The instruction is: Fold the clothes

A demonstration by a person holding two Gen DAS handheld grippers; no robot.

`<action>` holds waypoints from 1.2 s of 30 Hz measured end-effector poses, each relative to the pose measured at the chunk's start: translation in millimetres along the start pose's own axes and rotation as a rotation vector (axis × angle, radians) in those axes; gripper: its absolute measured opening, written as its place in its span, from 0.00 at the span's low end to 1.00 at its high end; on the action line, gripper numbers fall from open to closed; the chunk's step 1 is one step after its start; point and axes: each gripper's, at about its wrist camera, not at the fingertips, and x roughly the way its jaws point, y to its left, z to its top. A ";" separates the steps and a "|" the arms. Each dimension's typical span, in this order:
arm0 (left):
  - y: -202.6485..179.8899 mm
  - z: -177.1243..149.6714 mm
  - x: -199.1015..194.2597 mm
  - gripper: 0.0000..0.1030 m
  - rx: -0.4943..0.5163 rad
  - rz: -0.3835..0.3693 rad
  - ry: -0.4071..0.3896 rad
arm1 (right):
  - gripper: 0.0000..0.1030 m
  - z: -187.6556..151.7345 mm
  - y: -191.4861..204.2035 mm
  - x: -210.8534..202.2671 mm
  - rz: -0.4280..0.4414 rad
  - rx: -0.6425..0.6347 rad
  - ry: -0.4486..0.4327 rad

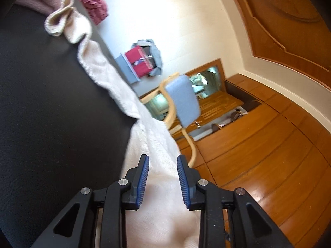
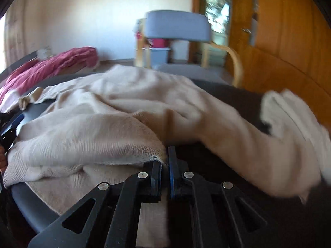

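The right gripper [image 2: 164, 166], low centre of the right wrist view, has its jaws drawn together on the hem edge of the cream sweater [image 2: 115, 111], a sliver of knit caught between the blue pads. The left gripper [image 1: 163, 177], at the bottom centre of the left wrist view, stands parted, pads clear of the cloth though the sweater runs beneath and between them; it holds nothing.

The dark table [image 1: 51, 103] fills the left half of the left view and carries everything. The sweater sprawls rumpled across it, taking up the middle band of the right view, one sleeve [image 2: 269, 140] trailing blurred toward the right edge of the frame and a ribbed cuff [image 1: 60, 18] lying at the upper left of the left view. A maroon garment [image 2: 51, 66] lies heaped at the left middle of the right view, well apart from the grippers. Behind the table stands a grey chair [image 2: 178, 25], upper centre.

The step in hand looks like taking hold of the sweater to spread it flat; no fold is made yet. Next, the left gripper probably needs to close on the fabric edge under it, then both pull apart to tension the hem and smooth the body before sleeves go in.
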 end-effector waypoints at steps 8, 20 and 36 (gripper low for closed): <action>-18.9 -3.5 6.8 0.28 0.093 0.134 0.169 | 0.05 -53.6 -79.1 -11.8 0.010 0.252 0.144; -86.2 -65.5 11.9 0.28 0.638 0.246 0.409 | 0.05 -54.3 -67.2 -7.0 0.019 0.214 0.117; -86.2 -99.4 17.7 0.31 0.942 0.491 0.366 | 0.05 -54.9 -67.8 -7.5 0.038 0.206 0.125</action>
